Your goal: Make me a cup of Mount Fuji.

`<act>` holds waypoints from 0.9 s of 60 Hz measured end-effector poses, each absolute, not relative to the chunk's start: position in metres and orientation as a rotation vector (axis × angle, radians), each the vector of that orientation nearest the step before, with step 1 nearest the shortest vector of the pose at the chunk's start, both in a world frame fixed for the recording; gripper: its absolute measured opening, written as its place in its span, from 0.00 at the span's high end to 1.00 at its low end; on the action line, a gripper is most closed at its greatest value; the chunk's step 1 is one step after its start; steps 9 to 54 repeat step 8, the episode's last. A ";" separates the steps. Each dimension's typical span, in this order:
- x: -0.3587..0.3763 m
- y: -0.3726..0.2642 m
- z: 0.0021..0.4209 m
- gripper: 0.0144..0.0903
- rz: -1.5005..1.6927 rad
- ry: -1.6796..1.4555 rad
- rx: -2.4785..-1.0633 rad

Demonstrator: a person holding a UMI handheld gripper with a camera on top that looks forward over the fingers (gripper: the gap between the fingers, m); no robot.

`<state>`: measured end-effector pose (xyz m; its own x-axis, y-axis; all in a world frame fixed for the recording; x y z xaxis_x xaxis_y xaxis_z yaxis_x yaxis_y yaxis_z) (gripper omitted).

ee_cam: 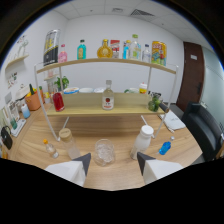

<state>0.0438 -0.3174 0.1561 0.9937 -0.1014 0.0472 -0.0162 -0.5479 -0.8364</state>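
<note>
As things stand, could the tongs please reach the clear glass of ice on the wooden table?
Probably yes: the clear glass of ice stands just ahead of the open tongs, centred on their gap, with nothing between them.

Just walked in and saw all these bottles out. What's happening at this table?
A person is holding handheld tongs over a wooden table, apparently setting up to mix a drink. The tongs are open and hold nothing. A clear glass stands just ahead of them, with a white bottle and a slim clear bottle at either side. More bottles line the two-tier shelf beyond.
</note>
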 end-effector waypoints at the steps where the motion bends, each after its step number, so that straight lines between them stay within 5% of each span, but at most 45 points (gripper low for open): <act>1: 0.044 -0.317 0.157 0.05 -0.111 0.080 -2.149; 54: 0.044 -0.317 0.156 0.06 -0.118 0.077 -2.152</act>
